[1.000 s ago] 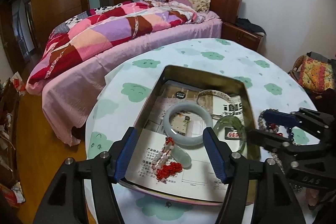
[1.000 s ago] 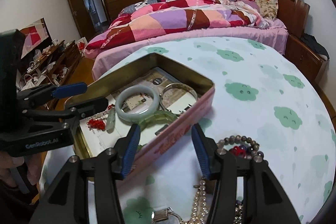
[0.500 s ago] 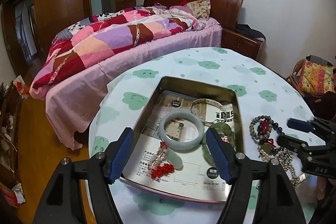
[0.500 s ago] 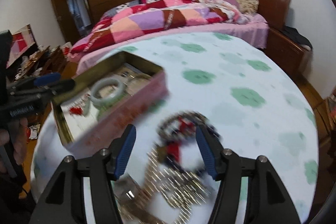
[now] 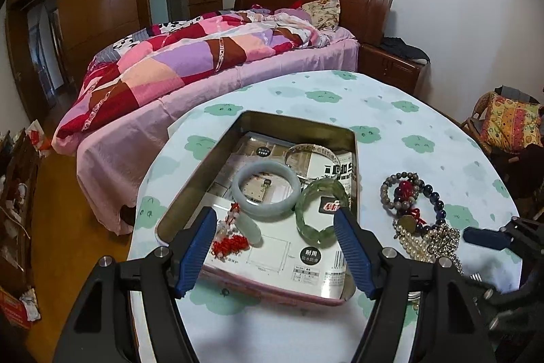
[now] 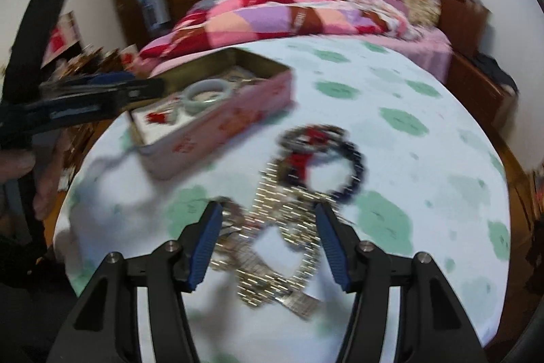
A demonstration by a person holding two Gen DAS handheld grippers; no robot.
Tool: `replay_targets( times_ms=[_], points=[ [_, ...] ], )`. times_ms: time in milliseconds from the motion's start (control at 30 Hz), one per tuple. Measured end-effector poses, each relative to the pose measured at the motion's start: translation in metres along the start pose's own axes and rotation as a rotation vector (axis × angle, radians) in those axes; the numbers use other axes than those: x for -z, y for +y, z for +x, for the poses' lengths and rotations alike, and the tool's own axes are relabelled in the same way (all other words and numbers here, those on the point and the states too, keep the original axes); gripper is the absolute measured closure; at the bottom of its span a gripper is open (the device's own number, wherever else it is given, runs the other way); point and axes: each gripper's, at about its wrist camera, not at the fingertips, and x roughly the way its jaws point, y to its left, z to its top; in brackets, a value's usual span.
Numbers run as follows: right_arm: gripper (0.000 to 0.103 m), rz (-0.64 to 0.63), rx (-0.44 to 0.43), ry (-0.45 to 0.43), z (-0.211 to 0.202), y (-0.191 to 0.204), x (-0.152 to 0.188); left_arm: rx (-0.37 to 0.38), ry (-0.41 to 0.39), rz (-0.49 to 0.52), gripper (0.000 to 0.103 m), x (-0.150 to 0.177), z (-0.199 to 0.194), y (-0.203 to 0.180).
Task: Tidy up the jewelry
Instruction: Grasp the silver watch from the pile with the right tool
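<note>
Holding the left gripper (image 5: pixel 275 211) above the near end of an open tin (image 5: pixel 190 189), fingers well apart, nothing between the pads. Looking down past those blue pads onto printed paper (image 5: pixel 306 257) lining the tin's floor. Finding there, nearest, a red-tasselled pendant (image 5: pixel 231 238) lying flat on the left. Seeing just beyond it a pale bangle (image 5: pixel 268 213), flat on the paper, and beside that on the right a green bangle (image 5: pixel 306 227), tilted with its far edge raised. Spotting a silver bangle (image 5: pixel 309 148) further back, near the far wall of the tin.

Pointing the right gripper (image 6: pixel 268 205) down at the loose jewelry outside the tin, on the table (image 5: pixel 391 111) to the tin's right. Closing its jaws, yet with pads apart and pressing on nothing. Framing between the two fingers a blurred heap of pearl strand (image 5: pixel 418 244) and metal chain (image 6: pixel 282 227), lying on the cloth below them. Noting bead bracelets (image 5: pixel 431 193) touching the far side of that heap, one dark, one grey-brown, with red beads tangled among them. Cannot tell from the smeared right view how the strands cross.

Glimpsing a hand (image 6: pixel 44 186) at the left edge of the right view, wrapped around the left gripper's handle.

Taking in, beyond the round table with its green cloud print, a bed (image 5: pixel 306 70) with a patchwork quilt (image 5: pixel 204 63), then a dark wooden wardrobe (image 5: pixel 102 5) along the far wall.
</note>
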Motion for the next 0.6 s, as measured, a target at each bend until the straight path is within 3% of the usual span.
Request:
replay_targets(
  times_ms=[133,300,600],
  points=[
    [0.058,-0.091,-0.048,0.032,0.019,0.025,-0.004,-0.004,0.013,-0.026,0.031,0.002,0.003,0.006],
    [0.059,-0.109,-0.044,0.099,0.039,0.028,0.000,-0.008,0.014,-0.038,0.031,0.004,0.006,0.008],
    [0.062,-0.104,-0.044,0.127,0.045,0.025,0.005,-0.010,0.020,-0.043,0.031,0.009,0.009,0.008]
  ],
)
